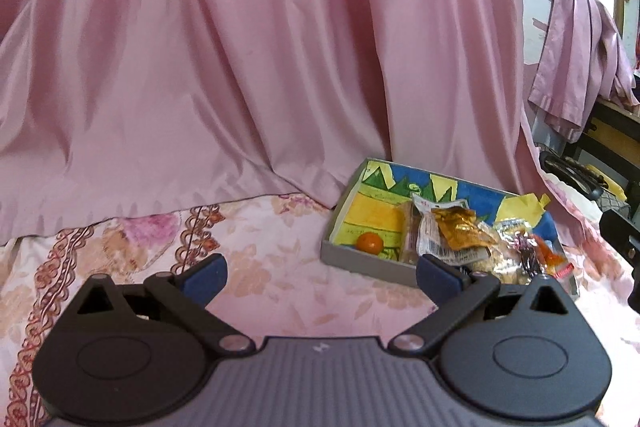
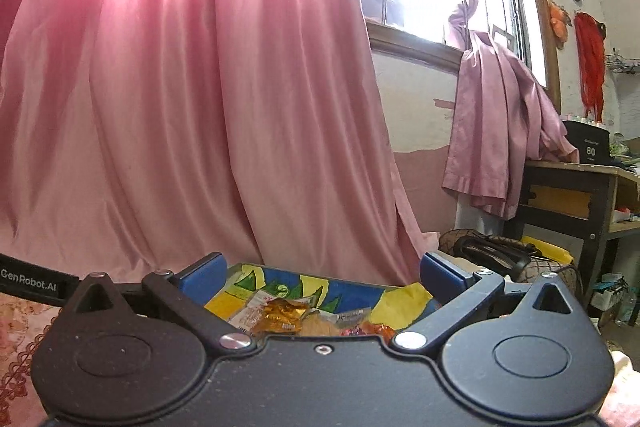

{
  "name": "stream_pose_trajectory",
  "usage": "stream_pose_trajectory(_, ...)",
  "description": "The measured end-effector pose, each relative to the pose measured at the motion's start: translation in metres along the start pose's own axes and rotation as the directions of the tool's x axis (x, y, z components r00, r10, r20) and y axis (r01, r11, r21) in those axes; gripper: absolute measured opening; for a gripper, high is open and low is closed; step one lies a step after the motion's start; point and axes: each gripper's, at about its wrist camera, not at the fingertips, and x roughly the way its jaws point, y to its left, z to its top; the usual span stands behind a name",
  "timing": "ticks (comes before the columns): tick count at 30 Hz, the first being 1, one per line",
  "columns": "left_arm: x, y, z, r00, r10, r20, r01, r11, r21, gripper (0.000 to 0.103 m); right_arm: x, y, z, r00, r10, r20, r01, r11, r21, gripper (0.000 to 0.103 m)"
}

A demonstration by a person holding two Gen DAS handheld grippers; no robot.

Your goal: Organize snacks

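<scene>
- Jaws of left gripper (image 1: 322, 277) spread wide, nothing between them; right gripper (image 2: 322, 277) the same, empty.
- Box (image 1: 362, 259) on floral bedspread (image 1: 272, 267), back edge against pink curtain (image 1: 240, 67).
- Snack packets (image 1: 460, 237) piled at box's right end, orange fruit (image 1: 369, 242) alone at left end.
- Open bedspread left of box.
- Right wrist view: gripper body hides box's near half; packets partly cut off.
</scene>
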Motion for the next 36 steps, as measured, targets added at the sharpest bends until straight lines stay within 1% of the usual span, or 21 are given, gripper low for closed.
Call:
stream_pose_trajectory(5, -0.014, 0.005, -0.008, 1.000, -0.003, 0.010, 0.003, 1.000, 0.012, 0.103, -0.019, 0.001, -0.003, 1.000, -0.015, -0.016, 0.015, 1.000, 0.008, 0.102)
stream_pose_trajectory(15, -0.039, 0.014, -0.016, 0.999, -0.009, 0.038, 0.008, 1.000, 0.026, 0.103, -0.045, 0.008, -0.002, 0.999, -0.029, -0.020, 0.029, 1.000, -0.003, 0.102)
stream_pose_trajectory(20, -0.052, 0.015, -0.023, 0.998, -0.025, 0.059, 0.023, 0.999, 0.044, 0.103, -0.059, 0.010, -0.003, 0.999, -0.042, -0.028, 0.042, 0.999, 0.001, 0.102)
stream_pose_trajectory(26, -0.067, 0.013, -0.034, 0.993, -0.040, 0.111, 0.029, 0.994, 0.104, 0.103, -0.074, 0.014, -0.009, 0.997, -0.053, -0.052, 0.054, 0.998, 0.022, 0.102)
stream_pose_trajectory(33, -0.075, 0.022, -0.051, 0.994, -0.055, 0.092, 0.042, 0.989, 0.145, 0.103, -0.088, 0.021, -0.016, 0.996, -0.041, -0.081, 0.044, 0.998, 0.042, 0.102)
stream_pose_trajectory(36, -0.078, 0.028, -0.057, 0.995, -0.051, 0.080, 0.040, 0.990, 0.139, 0.103, -0.092, 0.023, -0.020, 0.995, -0.036, -0.092, 0.040, 0.998, 0.042, 0.102)
